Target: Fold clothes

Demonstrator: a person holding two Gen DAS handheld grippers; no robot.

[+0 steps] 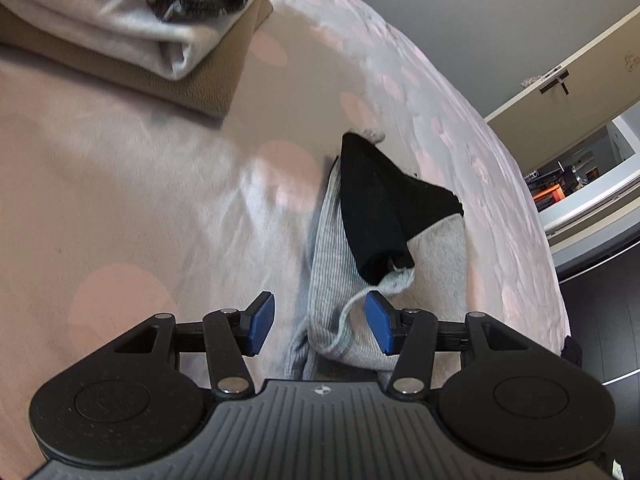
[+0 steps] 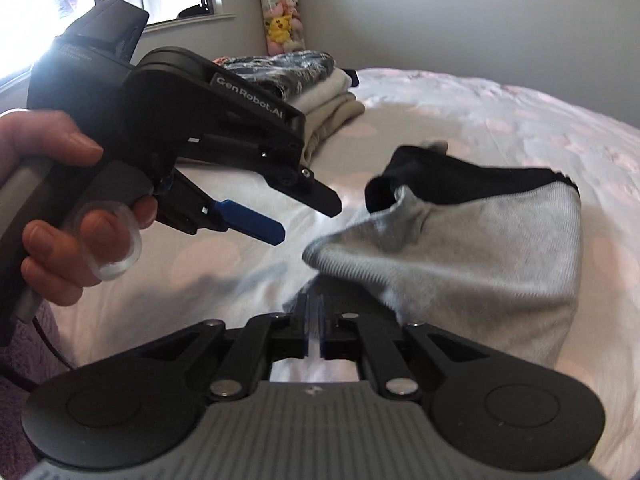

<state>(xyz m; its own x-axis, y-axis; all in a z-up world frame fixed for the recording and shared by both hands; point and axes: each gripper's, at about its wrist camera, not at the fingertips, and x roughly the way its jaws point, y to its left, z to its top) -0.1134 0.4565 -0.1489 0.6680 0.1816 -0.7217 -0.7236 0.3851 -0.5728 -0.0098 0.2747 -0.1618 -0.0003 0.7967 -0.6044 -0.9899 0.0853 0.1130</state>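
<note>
A grey ribbed garment with a black part [image 1: 384,248] lies folded on the bed, with a thin drawstring trailing toward me. My left gripper [image 1: 320,326] is open just above its near end, blue pads [image 1: 262,320] on either side of the cloth without touching it. In the right wrist view the same garment [image 2: 480,248] is lifted at its near edge. My right gripper [image 2: 314,334] is shut on that grey edge. The left gripper [image 2: 308,216] shows there too, open, held by a hand, left of the garment.
A stack of folded clothes [image 1: 120,28] sits on the bed at the far left; it also shows in the right wrist view [image 2: 320,92]. The bedspread [image 1: 140,200] is pale with pink dots. A door [image 1: 560,92] and the dark floor lie beyond the bed's right edge.
</note>
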